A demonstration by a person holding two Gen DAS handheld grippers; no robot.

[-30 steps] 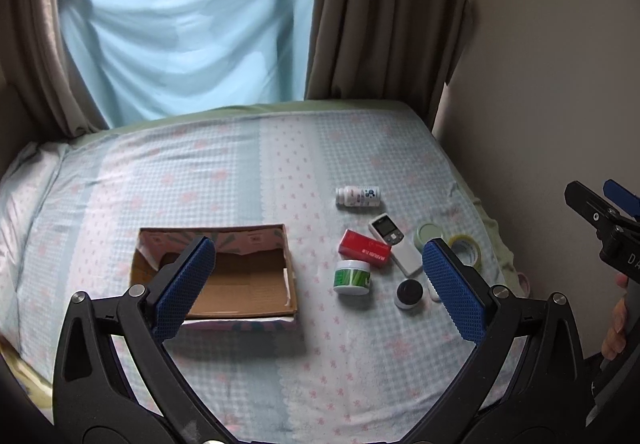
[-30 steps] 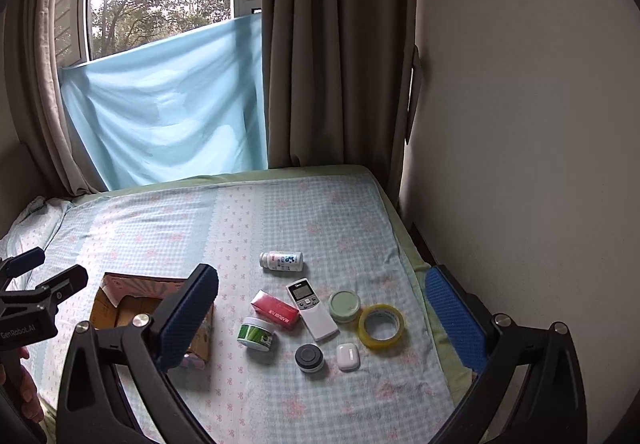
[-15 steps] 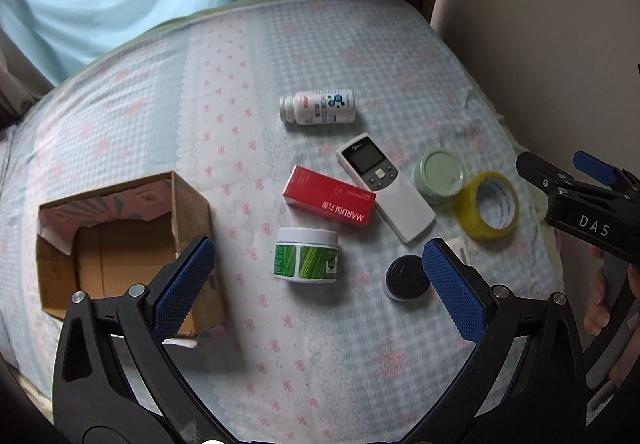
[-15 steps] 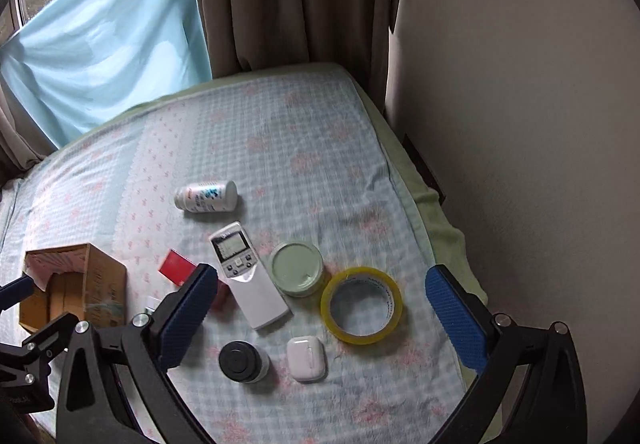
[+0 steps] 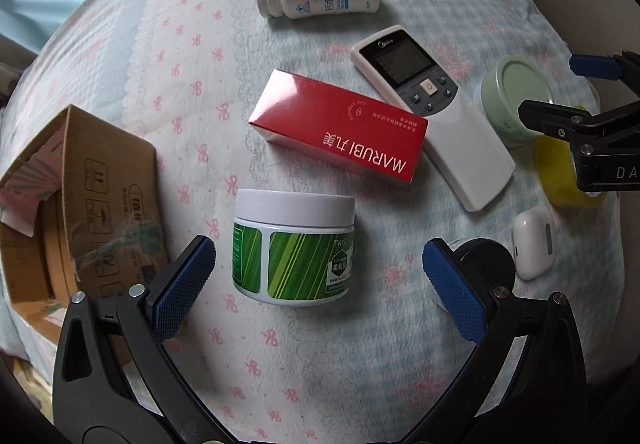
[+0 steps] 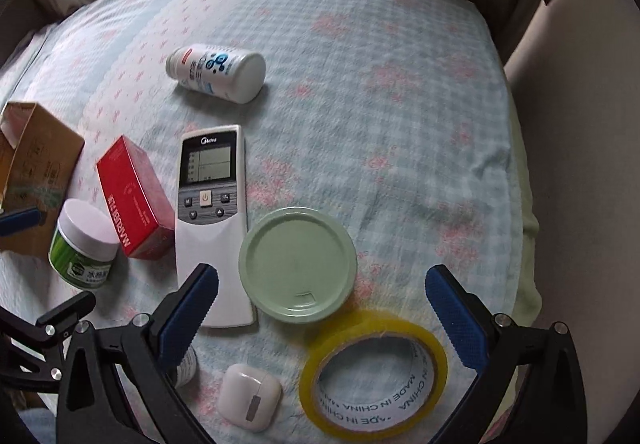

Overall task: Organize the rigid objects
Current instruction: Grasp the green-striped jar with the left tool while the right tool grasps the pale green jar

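Over a bed (image 6: 400,115) with a blue checked sheet, the right gripper (image 6: 320,308) hangs with its blue pads wide apart. Between them sits a pale green round lid (image 6: 298,264), touching a yellow tape roll (image 6: 374,372). A white Midea remote (image 6: 212,219) lies beside a red Marubi box (image 6: 134,199); nearer the front edge, a white earbud case (image 6: 250,396).

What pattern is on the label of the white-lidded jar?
Green diagonal stripes, light and dark, on the round plastic white-lidded jar; clearest in the left wrist view.
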